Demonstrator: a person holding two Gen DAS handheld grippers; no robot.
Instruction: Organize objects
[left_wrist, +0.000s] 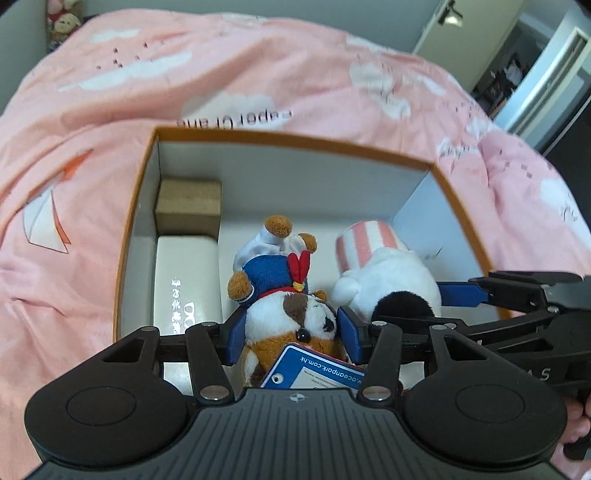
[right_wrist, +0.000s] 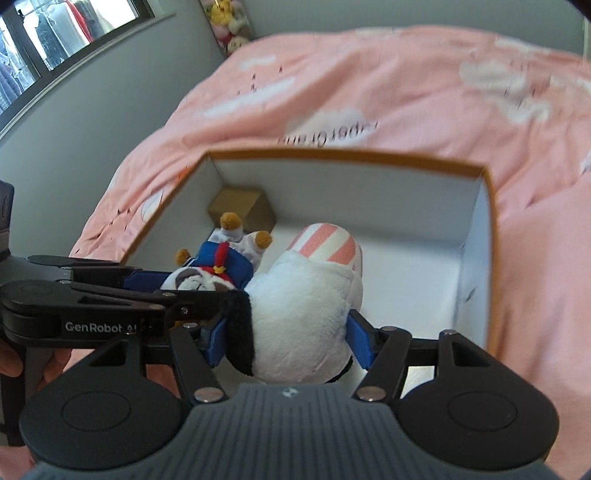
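Pink bedding (left_wrist: 258, 74) printed with white clouds covers the bed, and on it sits an open box (left_wrist: 295, 138) with an orange rim and plain white walls.

Both soft toys hang head-toward-camera over the near half of the box, side by side and touching. The left gripper (left_wrist: 293, 332) is clamped on the head of the brown-and-white dog toy (left_wrist: 291, 314), blue pads pressing each cheek; the toy's long axis runs straight away from the gripper, its blue sailor outfit and tan feet pointing toward the far wall. A printed paper tag (left_wrist: 314, 369) dangles from it, close to the lens. The right gripper (right_wrist: 284, 336) is closed round the black-and-white plush (right_wrist: 299, 325), whose striped pink-and-white end (right_wrist: 325, 247) likewise points away, toward the far wall.

Along the box's left wall lie a smooth white case (left_wrist: 186, 277) with lettering and, in the far corner, a small brown cardboard box (left_wrist: 188, 206). The bare floor lies on the right half, so the right-hand toy has the freer spot, while the dog toy must settle between the white case and its neighbour.

Both toys are fuzzy, squashy and rounded; I judge they will slump and roll slightly once let go. Whether either already rests on the floor of the box cannot be told.
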